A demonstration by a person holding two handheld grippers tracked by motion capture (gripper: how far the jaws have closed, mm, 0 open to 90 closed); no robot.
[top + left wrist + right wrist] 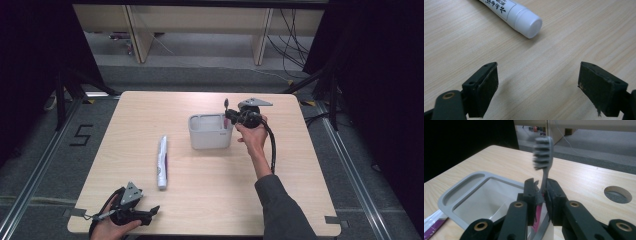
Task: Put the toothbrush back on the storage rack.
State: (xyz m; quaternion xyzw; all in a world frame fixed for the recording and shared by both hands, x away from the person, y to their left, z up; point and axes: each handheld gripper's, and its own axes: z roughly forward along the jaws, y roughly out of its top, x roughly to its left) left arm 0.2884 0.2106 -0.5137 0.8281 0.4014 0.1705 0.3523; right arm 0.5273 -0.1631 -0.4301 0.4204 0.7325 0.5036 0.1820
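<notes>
A toothbrush (226, 106) with a grey head and pink handle stands upright over the right corner of a grey open box (210, 137) at the table's middle. My right gripper (231, 117) is shut on its neck. In the right gripper view the bristle head (543, 152) rises blurred above the right gripper (540, 182), and the pink handle hangs down into the box (451, 197). A white toothpaste tube (162, 161) lies lengthwise left of the box. My left gripper (152, 211) rests open at the near left edge; the tube's white cap (524, 20) lies beyond the left gripper (539, 66).
The light wooden table (300, 165) has a round cable hole (617, 194) near its far right corner. Black curtains flank the table, and shelf legs and cables stand on the floor behind it. A purple-and-white end of the tube (434, 223) lies beside the box.
</notes>
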